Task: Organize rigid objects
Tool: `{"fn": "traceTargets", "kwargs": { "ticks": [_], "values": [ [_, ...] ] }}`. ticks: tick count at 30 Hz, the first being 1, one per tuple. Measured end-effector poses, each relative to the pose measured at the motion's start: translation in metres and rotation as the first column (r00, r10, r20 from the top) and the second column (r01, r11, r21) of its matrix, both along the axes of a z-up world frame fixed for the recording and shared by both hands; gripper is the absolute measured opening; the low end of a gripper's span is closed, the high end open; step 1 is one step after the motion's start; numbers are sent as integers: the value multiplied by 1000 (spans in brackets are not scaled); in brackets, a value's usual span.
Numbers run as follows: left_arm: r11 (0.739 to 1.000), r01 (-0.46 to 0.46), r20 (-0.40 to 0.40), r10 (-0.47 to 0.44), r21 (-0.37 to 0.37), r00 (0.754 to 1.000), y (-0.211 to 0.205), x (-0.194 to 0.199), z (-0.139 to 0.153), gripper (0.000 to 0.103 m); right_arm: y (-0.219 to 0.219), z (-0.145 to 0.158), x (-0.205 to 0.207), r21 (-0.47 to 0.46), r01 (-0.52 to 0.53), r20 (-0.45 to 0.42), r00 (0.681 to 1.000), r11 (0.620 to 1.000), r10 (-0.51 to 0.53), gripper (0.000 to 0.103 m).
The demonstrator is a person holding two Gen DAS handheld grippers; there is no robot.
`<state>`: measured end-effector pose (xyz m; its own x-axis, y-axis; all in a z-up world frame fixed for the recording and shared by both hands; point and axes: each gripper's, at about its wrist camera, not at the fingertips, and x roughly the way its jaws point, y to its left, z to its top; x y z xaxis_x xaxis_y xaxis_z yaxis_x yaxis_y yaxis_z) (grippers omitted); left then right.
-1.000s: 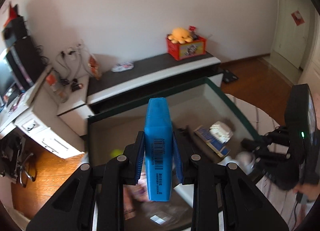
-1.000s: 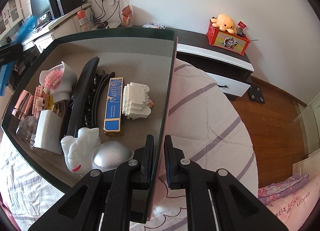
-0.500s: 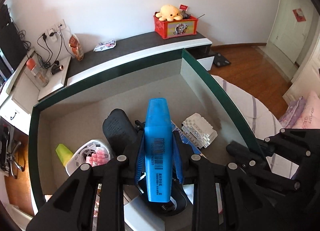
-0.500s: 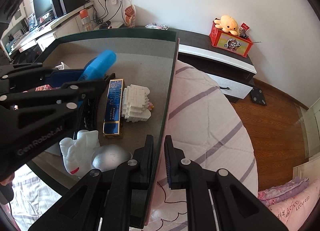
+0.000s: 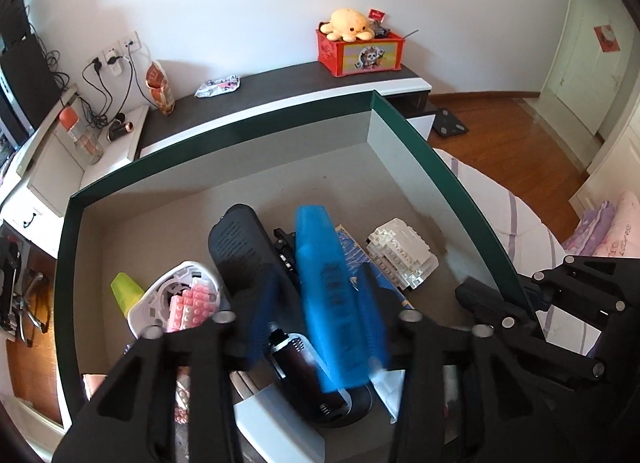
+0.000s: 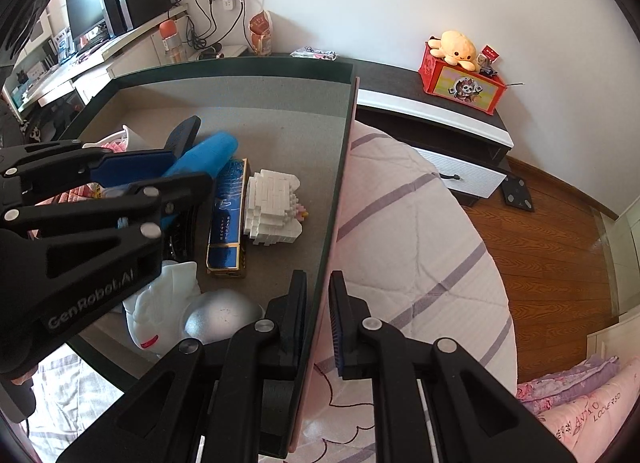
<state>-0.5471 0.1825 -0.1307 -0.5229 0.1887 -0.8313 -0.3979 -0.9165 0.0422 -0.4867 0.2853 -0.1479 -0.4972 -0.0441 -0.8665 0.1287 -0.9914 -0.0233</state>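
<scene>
blue highlighter [image 5: 334, 303]: tilted, tip toward box's [image 6: 340, 167] far wall | left claw [image 5: 316, 311]: just parted | right claw [image 6: 318, 315]: clamps box wall

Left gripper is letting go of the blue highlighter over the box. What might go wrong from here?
1. The left gripper has just been opening; the blue highlighter, tilted and blurred between its jaws, may land on the black items heaped below and roll off them.
2. The white brick model sits just beside it and could get knocked.
3. The right gripper pinches the box wall; any tug there may shift the box.
</scene>
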Motion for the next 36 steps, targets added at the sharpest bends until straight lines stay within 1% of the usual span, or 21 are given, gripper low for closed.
{"fn": "traceTargets", "kwargs": {
  "ticks": [1, 2, 3, 4, 6, 8, 13, 20, 23, 24, 25, 26, 27, 28, 29, 31, 32, 33, 36],
  "values": [
    [1000, 1, -6, -1, -6, 1000, 0, 2, 1, 63, 0, 0, 0, 0, 1, 0, 1000, 1000, -1, 11],
    [1000, 3, -10, -3, -10, 1000, 0, 3, 1, 72, 0, 0, 0, 0, 2, 1, 1000, 1000, -2, 11],
    [1000, 1, -21, -2, -7, 1000, -2, 6, 3, 85, 0, 0, 0, 2, 2, 1, 1000, 1000, -2, 11],
    [1000, -2, -32, 2, -4, 999, -4, 9, 5, 90, -1, 0, 1, 3, 2, 2, 1000, 1000, -2, 11],
    [1000, -7, -48, 7, -5, 999, -7, 13, 9, 92, 0, 0, 1, 3, 4, 1, 1000, 1000, -4, 11],
    [1000, -19, -61, 18, -9, 998, -10, 16, 13, 98, 0, 0, 2, 3, 5, 3, 1000, 1000, -5, 11],
    [999, -41, -116, 42, 7, 992, -27, 29, 28, 103, -1, 1, 4, 4, 11, 6, 1000, 1000, -11, 11],
    [996, -85, -170, 85, 11, 982, -58, 47, 45, 103, -1, 6, 9, 7, 22, -9, 1000, 1000, -22, 11],
    [995, -104, -195, 102, 0, 975, -67, 55, 50, 103, -2, 18, 16, 10, 40, -49, 998, 999, -40, 12],
    [994, -112, -200, 109, -4, 974, -71, 57, 51, 103, -3, 25, 19, 13, 47, -73, 996, 999, -46, 15],
    [992, -122, -207, 118, -9, 971, -74, 59, 52, 103, -5, 31, 22, 18, 51, -93, 994, 999, -49, 22],
    [992, -129, -213, 125, -9, 969, -77, 62, 53, 103, -8, 40, 26, 23, 57, -124, 991, 998, -54, 51],
    [991, -133, -214, 130, -1, 968, -81, 64, 55, 103, -11, 46, 30, 25, 58, -151, 987, 998, -53, 84],
    [991, -134, -212, 134, 13, 968, -85, 66, 56, 103, -14, 53, 33, 25, 54, -180, 982, 998, -49, 93],
    [990, -140, -207, 142, 28, 968, -89, 67, 56, 103, -19, 60, 38, 28, 44, -211, 977, 999, -38, 95],
    [986, -160, -209, 166, 48, 964, -98, 71, 59, 103, -27, 70, 45, 71, 49, -256, 966, 996, -29, 97],
    [984, -170, -213, 177, 51, 961, -101, 74, 60, 103, -30, 73, 48, 82, 50, -271, 962, 995, -26, 103],
    [983, -174, -210, 181, 51, 961, -105, 76, 60, 103, -31, 75, 50, 87, 54, -284, 959, 995, -27, 103],
    [981, -185, -210, 192, 55, 959, -112, 82, 60, 103, -30, 83, 53, 51, 49, -300, 953, 997, -32, 103]
  ]
}}
